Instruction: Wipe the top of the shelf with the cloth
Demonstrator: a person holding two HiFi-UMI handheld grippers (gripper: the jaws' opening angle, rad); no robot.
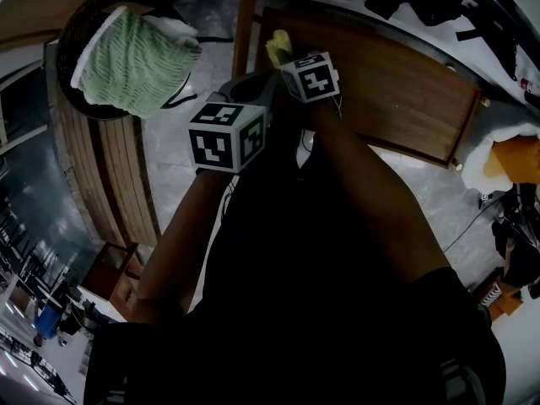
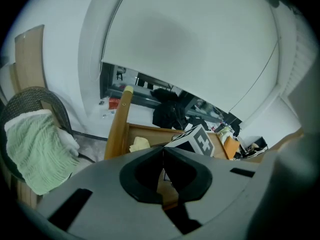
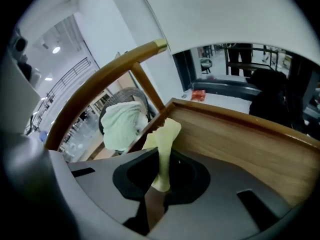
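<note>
Bare shelf top (image 1: 396,99) lies open toward the right, while a wooden post (image 1: 245,24) and towel-filled basket (image 1: 67,36) crowd its left

Shelf: brown wooden top (image 1: 388,91) with a raised rim (image 3: 240,118), its face mostly bare.
On shelf: yellow cloth (image 1: 278,47) at the left corner, against the rim and just beside an upright wooden post (image 1: 245,15).
Floor: grey and marbled (image 1: 181,159), below the shelf.
</note>
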